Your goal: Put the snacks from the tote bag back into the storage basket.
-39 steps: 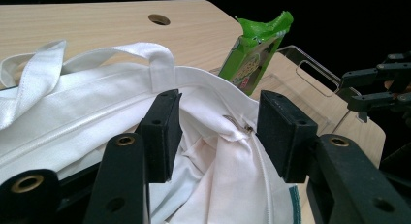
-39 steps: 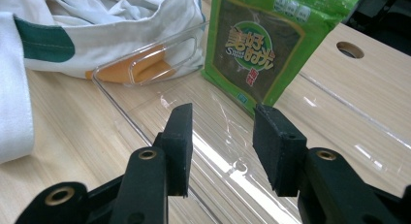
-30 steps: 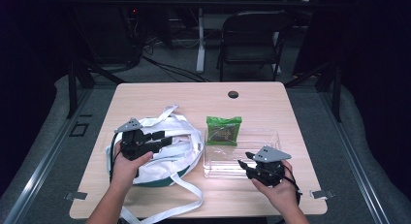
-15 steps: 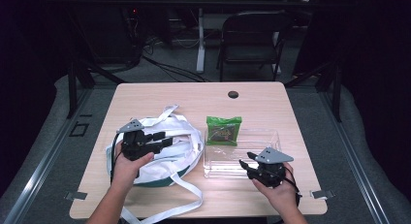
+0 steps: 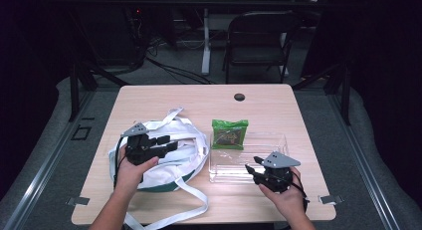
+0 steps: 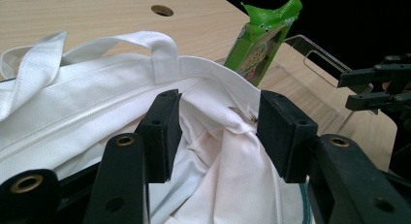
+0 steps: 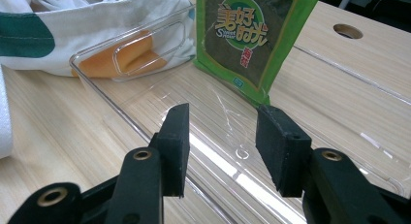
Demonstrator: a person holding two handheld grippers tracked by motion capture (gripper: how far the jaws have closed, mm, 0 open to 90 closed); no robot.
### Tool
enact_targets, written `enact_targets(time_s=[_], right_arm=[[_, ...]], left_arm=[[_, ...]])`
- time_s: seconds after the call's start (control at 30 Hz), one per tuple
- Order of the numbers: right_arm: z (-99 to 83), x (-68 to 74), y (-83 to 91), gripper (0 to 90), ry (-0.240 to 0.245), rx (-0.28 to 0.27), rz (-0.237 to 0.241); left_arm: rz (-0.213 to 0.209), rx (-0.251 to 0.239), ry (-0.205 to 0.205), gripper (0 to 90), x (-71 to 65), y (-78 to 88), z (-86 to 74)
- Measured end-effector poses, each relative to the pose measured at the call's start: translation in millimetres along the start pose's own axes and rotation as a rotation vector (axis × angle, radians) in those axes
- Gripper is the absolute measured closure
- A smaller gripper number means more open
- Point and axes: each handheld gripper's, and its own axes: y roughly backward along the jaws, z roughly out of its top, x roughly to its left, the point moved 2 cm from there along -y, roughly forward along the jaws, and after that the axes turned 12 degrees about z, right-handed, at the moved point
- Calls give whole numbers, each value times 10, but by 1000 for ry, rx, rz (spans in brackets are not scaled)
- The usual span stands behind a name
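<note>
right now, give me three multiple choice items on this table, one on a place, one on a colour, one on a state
1. Where does the green snack packet stand?
A. in the clear plastic tray, at its far end
B. inside the white tote bag
C. on the chair

2. What colour are the tote bag's straps?
A. red
B. white
C. black

3. How are the jaws of the right hand-held gripper?
A. clamped on the packet
B. clamped on a strap
C. apart, with nothing between the pads

Answers:
1 A, the packet stands upright against the tray's far wall.
2 B, the straps lie white across the wooden table.
3 C, the right gripper view shows the pads apart above the tray floor, short of the packet; these jaws have just been opening.
</note>
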Motion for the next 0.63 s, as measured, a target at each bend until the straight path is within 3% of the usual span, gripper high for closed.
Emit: enact_targets(time_s=[0.53,0.63], right_arm=[[48,-30,4,551,4,9,9],[167,-75,7,513,37,31,8]], left_arm=[[15,1,19,503,38,12,1],[20,-1,23,496,50,21,11]])
